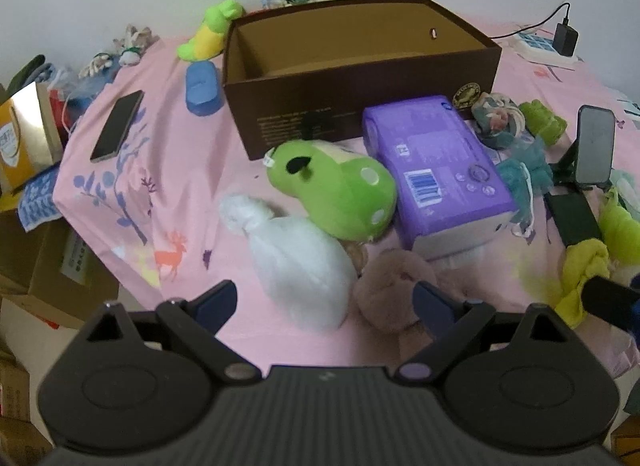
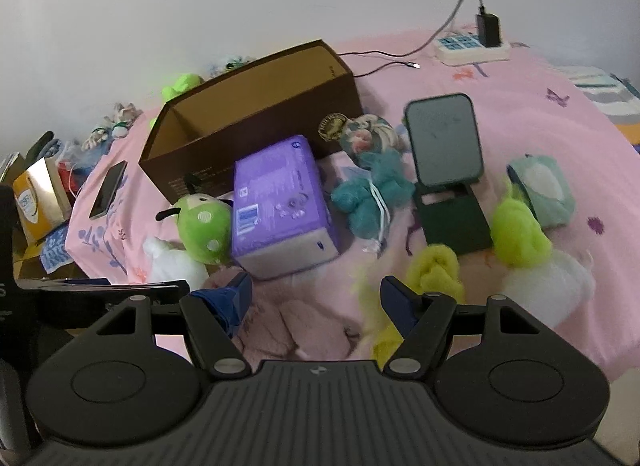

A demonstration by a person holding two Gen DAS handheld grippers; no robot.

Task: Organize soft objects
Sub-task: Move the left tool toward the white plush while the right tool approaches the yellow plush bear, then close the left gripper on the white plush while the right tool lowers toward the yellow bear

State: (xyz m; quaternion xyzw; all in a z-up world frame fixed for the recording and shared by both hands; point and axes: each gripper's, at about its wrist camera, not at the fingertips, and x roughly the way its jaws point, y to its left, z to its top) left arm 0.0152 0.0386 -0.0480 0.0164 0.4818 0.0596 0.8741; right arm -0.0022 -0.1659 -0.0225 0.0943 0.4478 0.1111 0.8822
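An open brown box (image 1: 360, 77) (image 2: 256, 109) stands empty at the back of the pink cloth. In front of it lie a green plush (image 1: 336, 189) (image 2: 202, 221), a purple tissue pack (image 1: 436, 169) (image 2: 280, 197), a white fluffy bundle (image 1: 296, 262) (image 2: 172, 262) and a beige-pink plush (image 1: 394, 290) (image 2: 304, 326). My left gripper (image 1: 324, 302) is open, its fingers on either side of the white bundle and the beige plush. My right gripper (image 2: 316, 298) is open over the pink plush, beside a yellow-green cloth (image 2: 434, 270).
A phone on a dark stand (image 2: 444, 141) (image 1: 596, 145) sits to the right, with teal netting (image 2: 372, 189), a lime fluff (image 2: 518, 234) and a mint pouch (image 2: 544, 185) around it. Another phone (image 1: 118, 125) lies left. A power strip (image 2: 472, 47) is at the back. Cardboard boxes (image 1: 48, 266) sit below the left edge.
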